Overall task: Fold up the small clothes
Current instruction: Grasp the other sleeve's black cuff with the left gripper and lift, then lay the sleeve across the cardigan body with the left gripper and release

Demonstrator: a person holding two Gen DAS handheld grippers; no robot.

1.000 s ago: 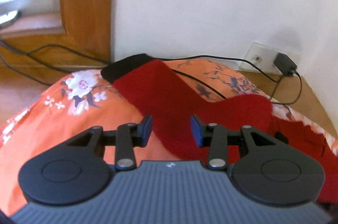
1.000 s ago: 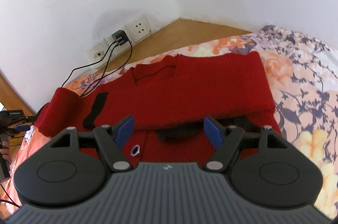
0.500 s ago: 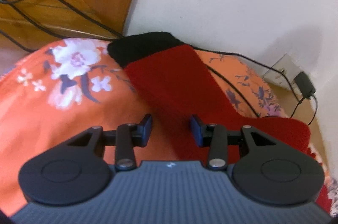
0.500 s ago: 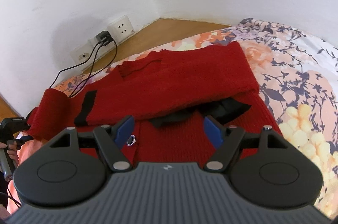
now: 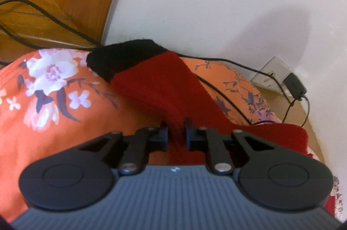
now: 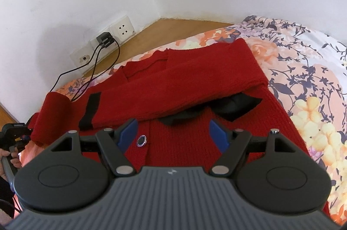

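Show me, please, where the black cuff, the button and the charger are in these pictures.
Black cuff (image 5: 123,58), left wrist view: middle of the black band at the sleeve's far end.
Button (image 6: 141,140), right wrist view: its dark round face.
Charger (image 6: 105,38), right wrist view: the black body plugged into the wall socket.

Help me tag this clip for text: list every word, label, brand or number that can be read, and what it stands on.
No text here can be read.
Small pale logo mark on the left gripper body: a symbol, not letters.
The same mark on the right gripper body: a symbol only.
Round button on the red cardigan: rim marks too small to read.
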